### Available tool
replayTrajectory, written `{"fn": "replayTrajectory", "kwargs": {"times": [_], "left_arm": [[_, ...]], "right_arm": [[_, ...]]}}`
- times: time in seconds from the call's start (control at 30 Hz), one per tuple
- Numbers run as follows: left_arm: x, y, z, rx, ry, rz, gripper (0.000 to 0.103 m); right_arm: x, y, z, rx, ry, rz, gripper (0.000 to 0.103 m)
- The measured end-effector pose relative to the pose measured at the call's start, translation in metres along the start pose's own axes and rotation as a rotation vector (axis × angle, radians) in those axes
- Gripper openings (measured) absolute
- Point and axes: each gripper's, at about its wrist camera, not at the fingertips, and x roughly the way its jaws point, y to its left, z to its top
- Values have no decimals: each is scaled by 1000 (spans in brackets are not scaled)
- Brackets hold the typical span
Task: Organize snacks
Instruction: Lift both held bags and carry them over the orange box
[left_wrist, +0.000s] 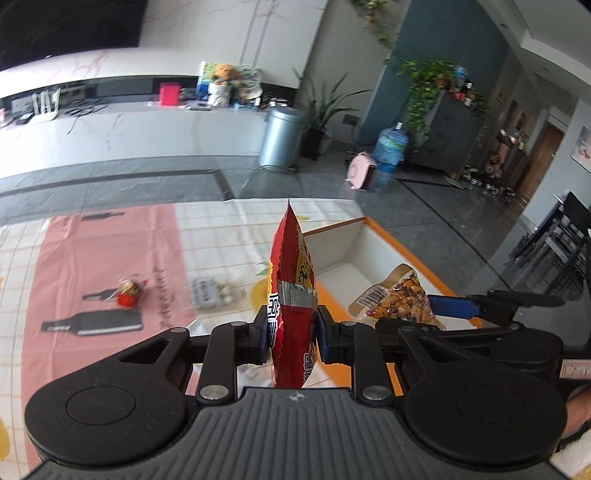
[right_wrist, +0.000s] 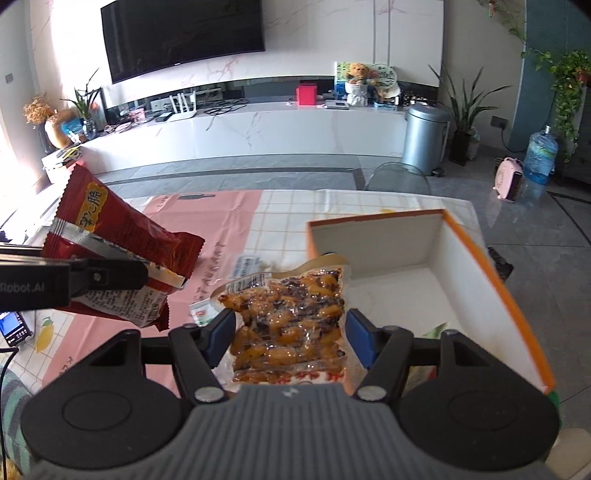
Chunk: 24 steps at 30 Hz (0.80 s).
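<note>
I have a red snack bag (left_wrist: 293, 295) in my left claw (left_wrist: 291, 334). The two blue pads squeeze it from both sides, so the claw is pinching the bag tight. The bag stands up on its thin edge and is up in the air above the desk (left_wrist: 207, 229), right next to the near left wall of the orange box (left_wrist: 391, 243). In the right wrist view the same red bag (right_wrist: 122, 243) hangs on the left, tilted, with the other claw's black finger across it.

My right claw (right_wrist: 290, 332) has a clear pack of brown and orange snacks (right_wrist: 291, 317). The pack lies flat between the two blue pads. The pads sit close to its edges, but I cannot tell if they press on it. The far end of the pack reaches the front left corner of the orange box (right_wrist: 498, 295). The box is open on top and white inside. In the left wrist view this pack (left_wrist: 402, 299) pokes up over the box.

More snacks lie on the desk. A small red and gold one (left_wrist: 129, 293) sits on the pink part of the cloth. A clear pack with a printed label (left_wrist: 212, 291) lies just to its right, but it is blurry.

Past the desk is a gray floor with a silver bin (right_wrist: 424, 136) and a blue water jug (right_wrist: 540, 155).
</note>
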Motion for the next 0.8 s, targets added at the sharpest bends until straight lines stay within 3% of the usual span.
{"fn": "replayTrajectory", "kwargs": {"times": [0.13, 0.33, 0.8], "left_arm": [[14, -27, 12, 41, -16, -64, 27], [49, -56, 18, 95, 21, -126, 27], [137, -73, 14, 87, 176, -182, 27]], "right_arm": [[-9, -28, 9, -18, 26, -46, 63], [4, -60, 9, -80, 117, -121, 63], [69, -116, 2, -139, 309, -140, 63]]}}
